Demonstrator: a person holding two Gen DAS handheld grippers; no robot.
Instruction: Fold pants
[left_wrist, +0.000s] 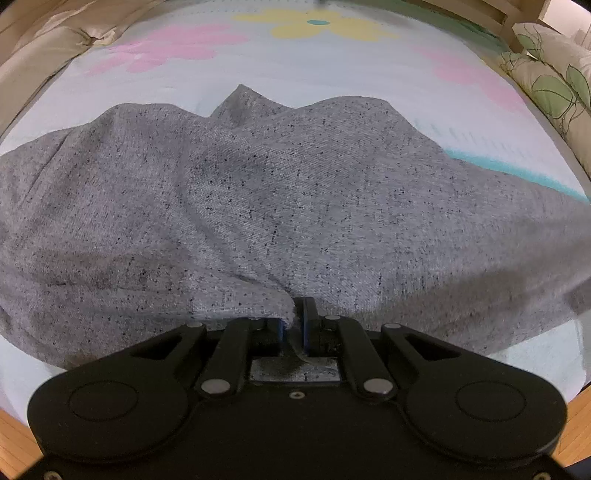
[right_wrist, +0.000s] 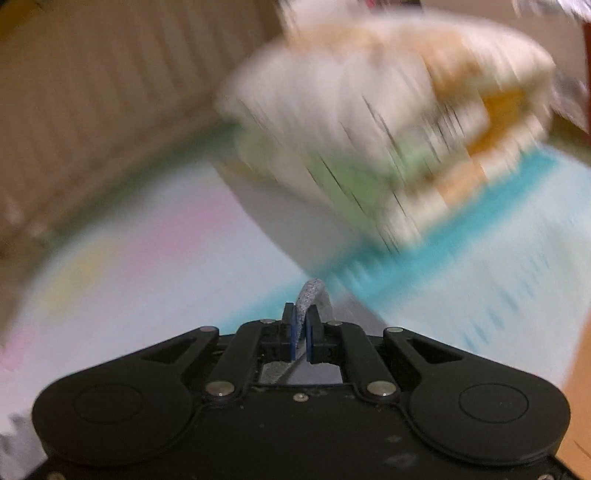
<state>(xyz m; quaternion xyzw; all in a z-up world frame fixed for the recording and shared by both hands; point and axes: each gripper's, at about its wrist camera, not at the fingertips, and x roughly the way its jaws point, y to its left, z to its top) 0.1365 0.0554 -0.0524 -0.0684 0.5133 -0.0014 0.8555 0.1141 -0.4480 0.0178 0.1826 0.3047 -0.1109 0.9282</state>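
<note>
Grey speckled pants lie rumpled across a pale floral bedsheet and fill most of the left wrist view. My left gripper is shut on their near edge, with the cloth pinched between its blue pads. In the blurred right wrist view my right gripper is shut on a thin fold of the same grey pants, which sticks up between the fingers. The rest of the garment is out of sight there.
A leaf-print pillow lies at the sheet's right edge, beside a wooden frame. Beige bedding borders the left. In the right wrist view a blurred stack of folded bedding sits ahead on the sheet, with a ribbed beige wall behind.
</note>
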